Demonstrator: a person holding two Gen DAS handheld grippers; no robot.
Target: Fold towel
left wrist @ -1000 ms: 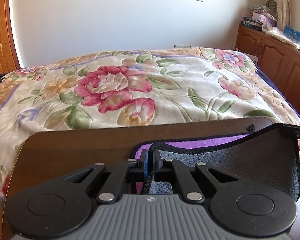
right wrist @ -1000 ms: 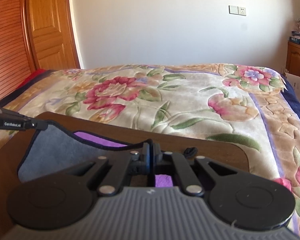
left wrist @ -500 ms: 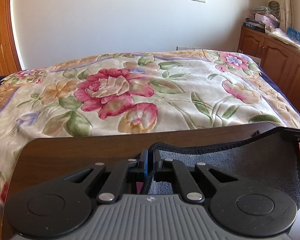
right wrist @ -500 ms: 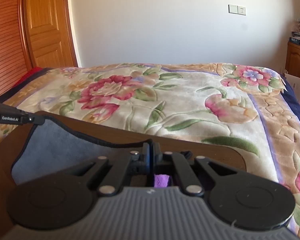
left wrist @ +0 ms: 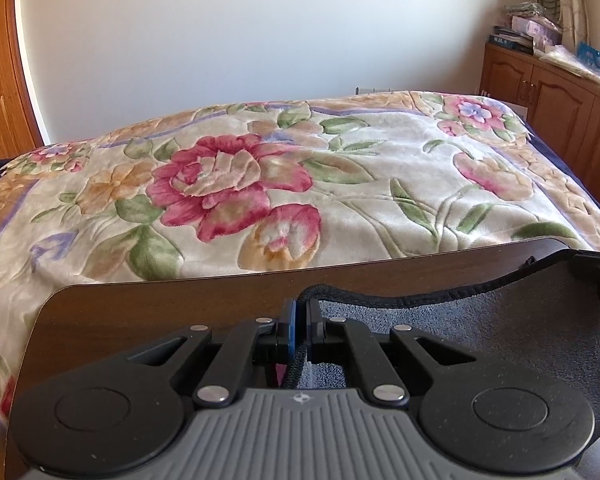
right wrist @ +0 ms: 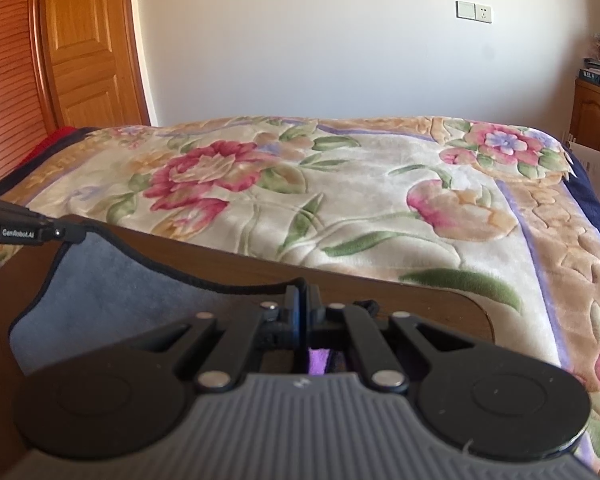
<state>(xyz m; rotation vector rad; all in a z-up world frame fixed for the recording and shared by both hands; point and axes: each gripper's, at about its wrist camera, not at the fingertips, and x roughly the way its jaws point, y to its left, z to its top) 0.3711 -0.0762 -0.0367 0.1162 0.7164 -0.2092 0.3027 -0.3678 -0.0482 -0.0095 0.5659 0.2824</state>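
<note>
Above the dark wooden table, the left gripper is pinching one corner of the grey towel by its black hem, and the right gripper is clamping the other corner. The towel is hanging slack between them, sagging over the table beside the floral bed.

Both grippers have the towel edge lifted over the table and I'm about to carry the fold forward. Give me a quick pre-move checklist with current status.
1. Left gripper shut on towel hem: ok.
2. Right gripper shut on the hem: ok.
3. Hem between the grippers taut: not ok, it sags.
4. Wooden table ahead free of objects: ok.
5. Lower purple layer lying flat: cannot tell, mostly hidden.
6. Towel within the table's far edge, off the floral bedspread: ok.
</note>
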